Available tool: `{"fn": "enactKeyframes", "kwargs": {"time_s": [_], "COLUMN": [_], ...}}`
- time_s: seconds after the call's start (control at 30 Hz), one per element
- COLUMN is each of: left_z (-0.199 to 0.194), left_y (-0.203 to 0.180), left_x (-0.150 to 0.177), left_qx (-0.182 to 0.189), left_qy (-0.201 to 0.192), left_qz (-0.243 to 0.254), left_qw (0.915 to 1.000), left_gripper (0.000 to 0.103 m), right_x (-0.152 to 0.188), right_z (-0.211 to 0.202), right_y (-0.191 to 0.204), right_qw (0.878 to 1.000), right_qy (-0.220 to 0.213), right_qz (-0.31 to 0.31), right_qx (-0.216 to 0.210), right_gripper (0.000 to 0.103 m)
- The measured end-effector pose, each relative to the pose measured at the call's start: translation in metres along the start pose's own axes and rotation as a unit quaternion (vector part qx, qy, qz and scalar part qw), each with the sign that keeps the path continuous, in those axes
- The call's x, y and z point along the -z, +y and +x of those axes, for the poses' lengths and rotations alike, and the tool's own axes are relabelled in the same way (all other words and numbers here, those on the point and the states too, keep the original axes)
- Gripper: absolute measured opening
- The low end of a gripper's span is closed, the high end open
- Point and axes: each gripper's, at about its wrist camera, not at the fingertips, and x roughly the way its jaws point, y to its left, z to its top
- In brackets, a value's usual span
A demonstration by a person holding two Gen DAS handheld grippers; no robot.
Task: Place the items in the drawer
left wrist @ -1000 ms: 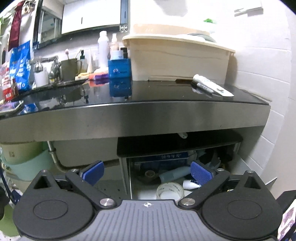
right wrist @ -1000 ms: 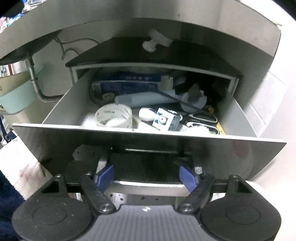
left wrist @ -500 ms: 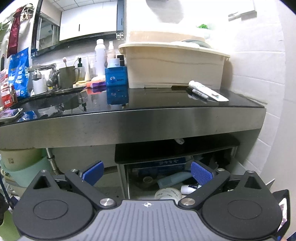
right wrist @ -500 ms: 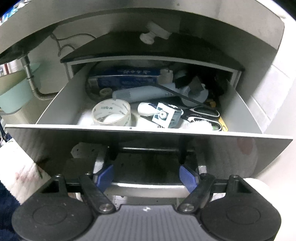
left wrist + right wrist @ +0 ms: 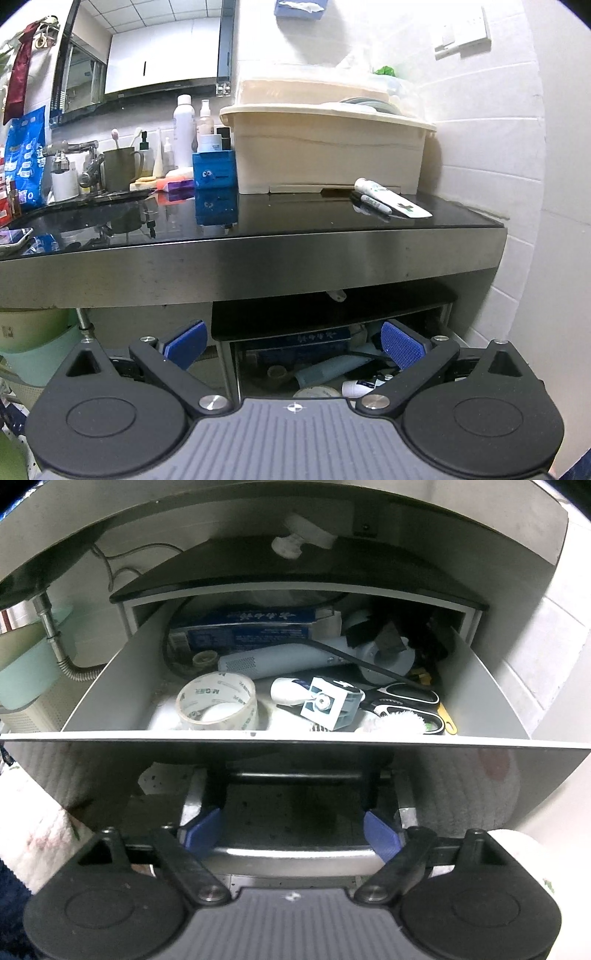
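The drawer (image 5: 291,734) is pulled out and the right tool (image 5: 295,830) is opening off its handle (image 5: 295,851), nothing pinched. The tube (image 5: 391,197) and pen (image 5: 375,203) wait on the desk (image 5: 295,221); left tool (image 5: 291,341) is spread, empty. The drawer's back is too dark to read.

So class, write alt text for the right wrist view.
An open drawer holds a tape roll, scissors, a small box and other clutter. Below, the right gripper is opening around the drawer's handle bar.
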Motion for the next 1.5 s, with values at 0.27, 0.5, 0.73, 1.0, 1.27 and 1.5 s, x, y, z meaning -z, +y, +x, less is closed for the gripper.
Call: {"fn": "enactKeyframes", "kwargs": {"time_s": [0.27, 0.5, 0.73, 1.0, 1.27, 1.5], "left_z": [-0.001, 0.002, 0.003, 0.003, 0.006, 0.006], "left_y": [-0.003, -0.003, -0.005, -0.005, -0.004, -0.002], "left_x": [0.001, 0.002, 0.002, 0.002, 0.002, 0.002], "left_qx": [0.003, 0.003, 0.004, 0.004, 0.005, 0.004], "left_qy": [0.000, 0.008, 0.009, 0.007, 0.015, 0.016], "left_qz": [0.006, 0.007, 0.009, 0.009, 0.006, 0.002], "left_qw": [1.0000, 0.9999, 0.9999, 0.9999, 0.9999, 0.9999], "left_gripper": [0.102, 0.102, 0.102, 0.102, 0.102, 0.102], "right_x": [-0.003, -0.003, -0.002, -0.006, -0.005, -0.004], "right_z": [0.002, 0.003, 0.004, 0.011, 0.009, 0.009], "right_y": [0.000, 0.001, 0.001, -0.003, -0.003, -0.003], "right_qw": [1.000, 1.000, 1.000, 1.000, 1.000, 1.000], "right_qy": [0.001, -0.001, -0.005, 0.002, -0.004, -0.012], "right_qz": [0.003, 0.006, 0.004, 0.006, 0.004, 0.003], "right_qx": [0.000, 0.000, 0.000, 0.003, 0.003, 0.003], "right_gripper": [0.085, 0.086, 0.086, 0.103, 0.103, 0.103]}}
